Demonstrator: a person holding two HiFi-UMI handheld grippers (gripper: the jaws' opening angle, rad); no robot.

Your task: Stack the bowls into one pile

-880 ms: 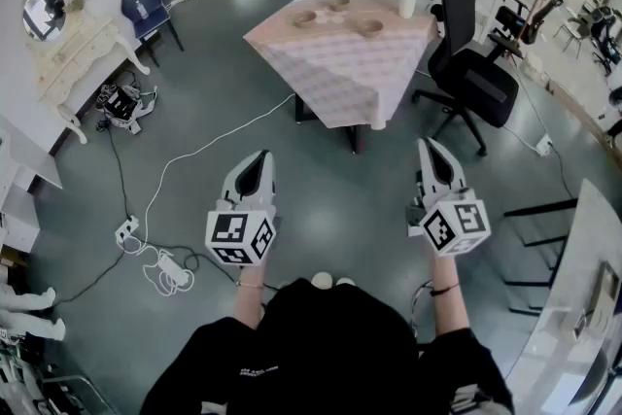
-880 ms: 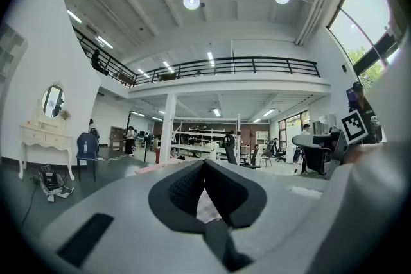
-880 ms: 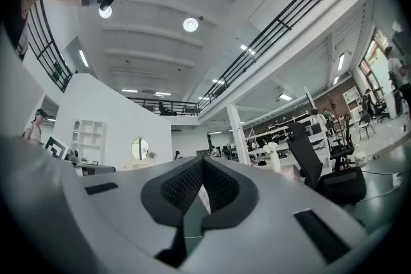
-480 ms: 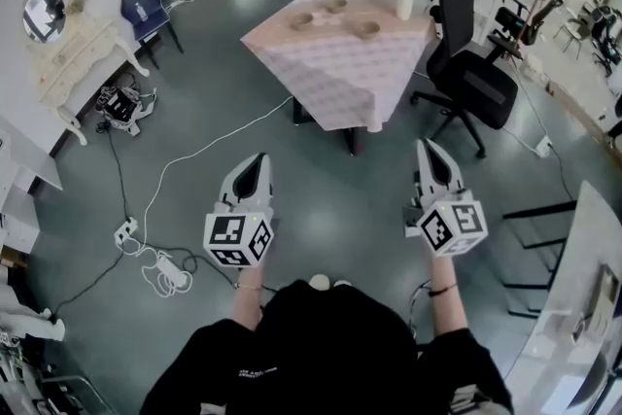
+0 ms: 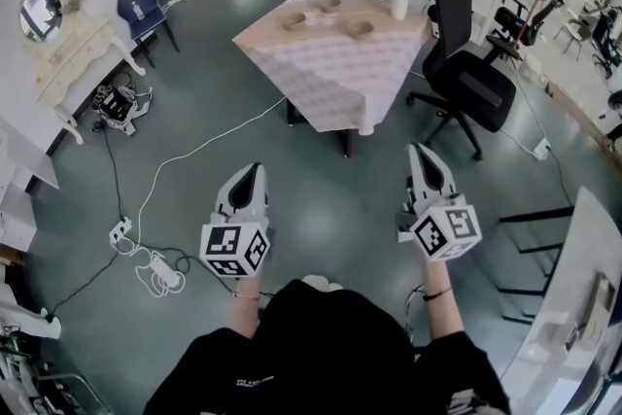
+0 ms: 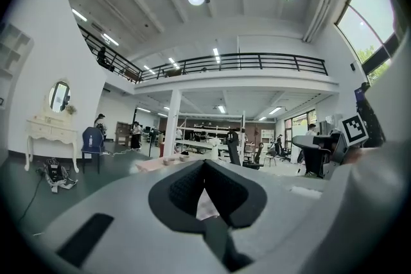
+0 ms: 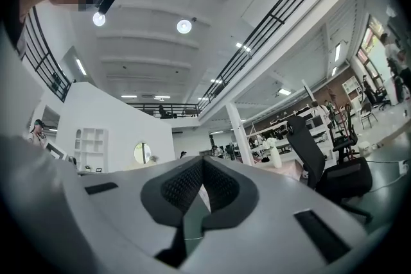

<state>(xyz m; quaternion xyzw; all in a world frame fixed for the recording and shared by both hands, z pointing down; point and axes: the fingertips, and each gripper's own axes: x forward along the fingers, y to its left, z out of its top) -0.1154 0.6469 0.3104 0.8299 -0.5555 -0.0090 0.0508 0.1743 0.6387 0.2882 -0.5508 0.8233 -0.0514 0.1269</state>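
Big open workshop hall with a grey-green glossy floor [image 5: 321,199] and white walls. An upper gallery with a black railing [image 6: 257,61] shows in the left gripper view, with round ceiling lamps above.

The bench [image 5: 340,78] stands mid-room ahead of the person. It is draped in a pale pink checked cloth that hangs over the edges. Three bowls [image 5: 294,20] sit apart from each other on the far part of the bench top, not stacked. A white vase [image 5: 399,3] with pale flowers stands at the far right corner of the bench. A black office chair [image 5: 473,78] is just beside the bench's right side.

A blue chair [image 5: 138,7] and a cream dressing table [image 5: 78,53] with a round mirror [image 5: 41,15] stand by the left wall. A white cable [image 5: 194,155] runs across the floor to a power strip [image 5: 160,269] at lower left.

The left hand-held gripper [image 5: 255,168] and right hand-held gripper [image 5: 416,151] are held out side by side over bare floor. They are well short of the bench and well apart from the bowls. Both are clenched, jaw tips together, with nothing between them.
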